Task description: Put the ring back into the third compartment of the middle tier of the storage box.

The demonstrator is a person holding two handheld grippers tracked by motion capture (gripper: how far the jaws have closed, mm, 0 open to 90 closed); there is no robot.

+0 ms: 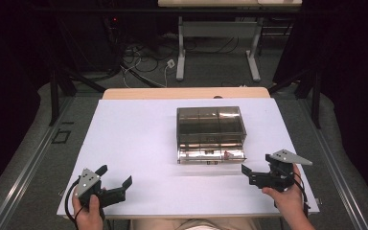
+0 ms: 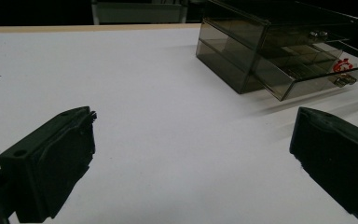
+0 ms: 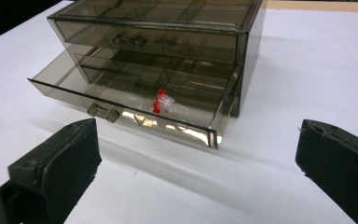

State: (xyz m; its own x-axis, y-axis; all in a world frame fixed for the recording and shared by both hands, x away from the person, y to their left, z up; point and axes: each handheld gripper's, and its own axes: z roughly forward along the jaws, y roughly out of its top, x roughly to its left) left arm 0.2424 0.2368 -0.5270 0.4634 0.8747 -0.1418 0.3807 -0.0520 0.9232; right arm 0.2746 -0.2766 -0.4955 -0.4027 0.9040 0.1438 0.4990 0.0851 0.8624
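Observation:
A smoky clear drawer box (image 1: 211, 125) (image 2: 261, 46) (image 3: 168, 42) stands at the middle of the white tabletop (image 1: 139, 143). Its bottom drawer (image 3: 135, 105) (image 1: 211, 154) (image 2: 317, 70) is pulled partly out, and a small clear item with a red cap (image 3: 164, 103) (image 1: 226, 154) (image 2: 342, 65) lies inside it. The upper drawer (image 3: 144, 39) is pushed in. My left gripper (image 1: 116, 175) rests open at the front left of the table, held by a hand. My right gripper (image 1: 255, 165) is open at the front right, just off the drawer's right corner, holding nothing.
Beyond the far edge of the table are a floor with loose cables (image 1: 143, 60) and the legs of another desk (image 1: 182, 48). Black frame posts (image 1: 55, 91) stand at both sides. Bare white surface lies between the two grippers.

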